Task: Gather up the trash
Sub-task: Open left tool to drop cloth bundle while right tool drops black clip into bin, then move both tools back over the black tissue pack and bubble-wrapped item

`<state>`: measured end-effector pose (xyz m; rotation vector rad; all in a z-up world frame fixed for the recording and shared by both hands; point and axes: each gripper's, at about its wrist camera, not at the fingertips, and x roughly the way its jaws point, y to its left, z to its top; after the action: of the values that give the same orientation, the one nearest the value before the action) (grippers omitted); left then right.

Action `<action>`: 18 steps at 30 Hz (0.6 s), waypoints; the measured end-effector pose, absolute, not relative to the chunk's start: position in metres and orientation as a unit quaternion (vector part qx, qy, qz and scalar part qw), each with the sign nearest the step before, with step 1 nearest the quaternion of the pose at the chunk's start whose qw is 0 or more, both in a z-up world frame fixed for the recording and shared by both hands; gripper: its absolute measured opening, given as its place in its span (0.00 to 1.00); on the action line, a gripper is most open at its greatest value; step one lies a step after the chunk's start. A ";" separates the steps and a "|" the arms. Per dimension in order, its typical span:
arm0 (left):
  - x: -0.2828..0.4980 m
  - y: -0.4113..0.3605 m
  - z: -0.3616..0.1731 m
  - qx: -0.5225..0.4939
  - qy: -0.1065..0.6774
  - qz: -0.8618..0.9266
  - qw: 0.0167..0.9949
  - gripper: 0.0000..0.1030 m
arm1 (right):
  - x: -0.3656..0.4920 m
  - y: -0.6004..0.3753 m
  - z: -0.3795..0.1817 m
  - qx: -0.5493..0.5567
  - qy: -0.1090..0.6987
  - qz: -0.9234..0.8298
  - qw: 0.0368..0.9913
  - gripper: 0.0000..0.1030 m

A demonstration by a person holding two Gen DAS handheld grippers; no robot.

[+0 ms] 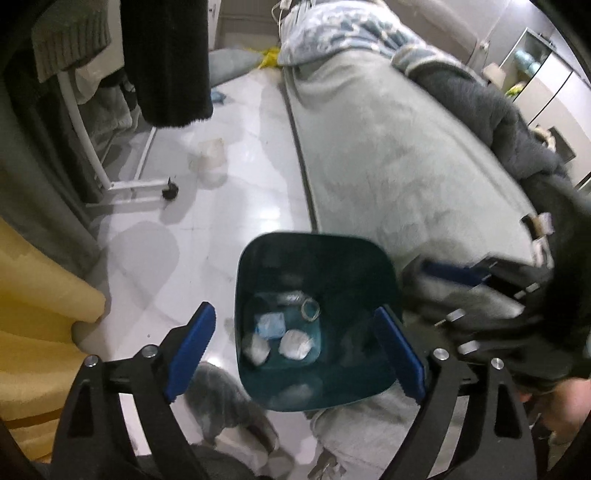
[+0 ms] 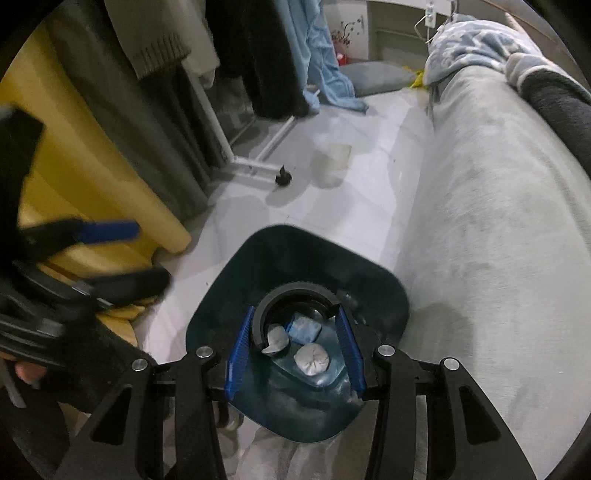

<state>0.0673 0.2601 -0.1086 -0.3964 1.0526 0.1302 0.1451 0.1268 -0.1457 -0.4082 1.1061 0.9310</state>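
Trash bin is dark teal, sits on the white tile floor right beside the grey-covered bed, mouth up. In the bottom: two white crumpled wads, a blue-white wrapper, a small ring-shaped bit. My right gripper is directly above the bin mouth, blue pads pinching a black C-shaped ring, a broken hoop with the gap facing me; ring is held over the opening, bin contents visible through it. The ring's outer edge looks ribbed; can't tell what it's off. My left gripper hovers over the near rim of the bin, fingers spread wide, nothing between them, pads either side of the opening. In the left view my right gripper shows blurred at the right edge, near the bed's corner. Further out: a clear plastic cup on the floor, a white clothes rack on casters with dark garments hanging, yellow curtain at left, a grey slipper next to the bin, patterned blue blanket and dark fleece on the bed.
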 end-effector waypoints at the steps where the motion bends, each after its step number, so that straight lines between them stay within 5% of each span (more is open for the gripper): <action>1: 0.066 0.262 -0.104 -0.189 0.491 0.062 0.848 0.90 | 0.144 0.129 -0.150 -0.189 0.506 0.423 0.728 0.44; 15: 0.054 0.268 -0.064 -0.170 0.401 0.061 0.898 0.93 | 0.136 0.145 -0.172 -0.225 0.527 0.412 0.708 0.46; 18: 0.052 0.265 -0.053 -0.158 0.380 0.057 0.910 0.93 | 0.139 0.142 -0.173 -0.229 0.527 0.404 0.712 0.57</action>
<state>0.0516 0.2646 -0.0534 -0.3269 0.7830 0.1180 0.1394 0.1421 -0.1726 -0.5076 1.1674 0.8967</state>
